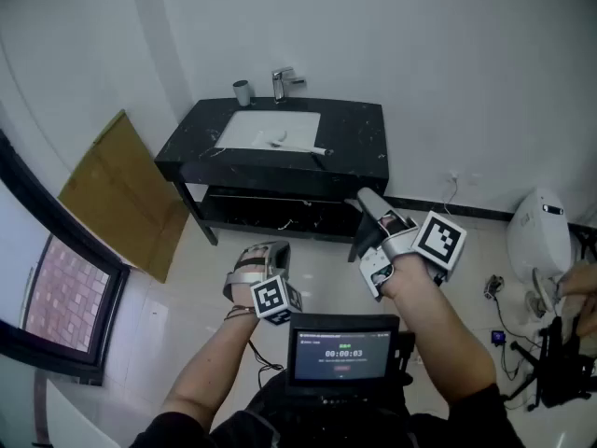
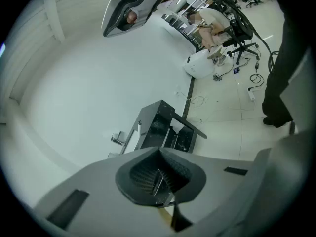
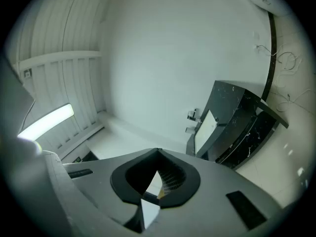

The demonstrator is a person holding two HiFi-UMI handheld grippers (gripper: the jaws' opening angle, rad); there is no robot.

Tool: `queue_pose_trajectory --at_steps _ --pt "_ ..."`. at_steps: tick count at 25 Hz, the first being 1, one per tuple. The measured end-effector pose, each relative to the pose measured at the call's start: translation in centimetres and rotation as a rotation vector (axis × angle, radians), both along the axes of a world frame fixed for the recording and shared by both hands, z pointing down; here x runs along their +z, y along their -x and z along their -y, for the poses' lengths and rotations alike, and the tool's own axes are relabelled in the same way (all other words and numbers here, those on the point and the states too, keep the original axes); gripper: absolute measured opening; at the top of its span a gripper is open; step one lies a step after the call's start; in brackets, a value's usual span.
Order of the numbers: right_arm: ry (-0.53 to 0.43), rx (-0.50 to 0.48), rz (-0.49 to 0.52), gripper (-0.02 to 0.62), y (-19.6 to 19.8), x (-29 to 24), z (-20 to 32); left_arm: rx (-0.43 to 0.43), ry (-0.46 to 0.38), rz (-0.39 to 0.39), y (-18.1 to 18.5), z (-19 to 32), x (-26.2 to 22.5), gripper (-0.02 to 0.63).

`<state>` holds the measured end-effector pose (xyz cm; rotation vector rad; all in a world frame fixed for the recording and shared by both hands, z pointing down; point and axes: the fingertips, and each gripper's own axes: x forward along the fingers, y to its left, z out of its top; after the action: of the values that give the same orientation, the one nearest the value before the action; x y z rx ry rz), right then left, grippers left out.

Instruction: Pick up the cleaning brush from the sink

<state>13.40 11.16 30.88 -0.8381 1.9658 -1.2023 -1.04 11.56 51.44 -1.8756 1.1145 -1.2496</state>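
The cleaning brush (image 1: 278, 140) shows as a small pale shape in the white sink (image 1: 250, 131), which is set in a black marble vanity (image 1: 359, 133) against the far wall. Both grippers hang over the floor, well short of the vanity. My left gripper (image 1: 264, 252) is low and centre-left, shut with nothing in it. My right gripper (image 1: 367, 199) is higher, angled toward the vanity's front right, also shut and empty. In the left gripper view the closed jaws (image 2: 159, 152) point at the vanity (image 2: 165, 125). In the right gripper view the closed jaws (image 3: 158, 153) face the sink (image 3: 206, 128).
A chrome faucet (image 1: 284, 83) and a grey cup (image 1: 242, 92) stand behind the sink. Cardboard (image 1: 121, 194) leans on the left wall beside a dark window. A white appliance (image 1: 539, 236), cables and a black stand are on the floor at right. A small monitor (image 1: 342, 348) sits at my chest.
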Motion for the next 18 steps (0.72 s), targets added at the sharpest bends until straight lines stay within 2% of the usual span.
queue_pose_trajectory --at_steps 6,8,11,13,18 --pt "-0.022 -0.020 -0.045 0.005 0.1 1.2 0.5 -0.027 -0.002 -0.019 1.0 -0.3 0.6 0.009" --pt "-0.022 -0.036 -0.071 0.005 1.2 1.1 4.7 -0.049 0.007 -0.031 2.4 3.5 0.1 0.009" --pt "-0.030 -0.074 -0.144 0.005 3.3 0.0 14.3 -0.093 0.066 -0.077 4.5 12.4 -0.7 0.009" --pt "-0.040 -0.095 -0.225 0.005 3.8 -0.2 19.0 -0.130 0.114 -0.141 5.1 16.4 -1.5 0.009" --pt "-0.041 -0.163 -0.432 0.005 5.0 0.9 29.0 -0.261 0.216 -0.410 7.3 25.0 -5.1 0.009"
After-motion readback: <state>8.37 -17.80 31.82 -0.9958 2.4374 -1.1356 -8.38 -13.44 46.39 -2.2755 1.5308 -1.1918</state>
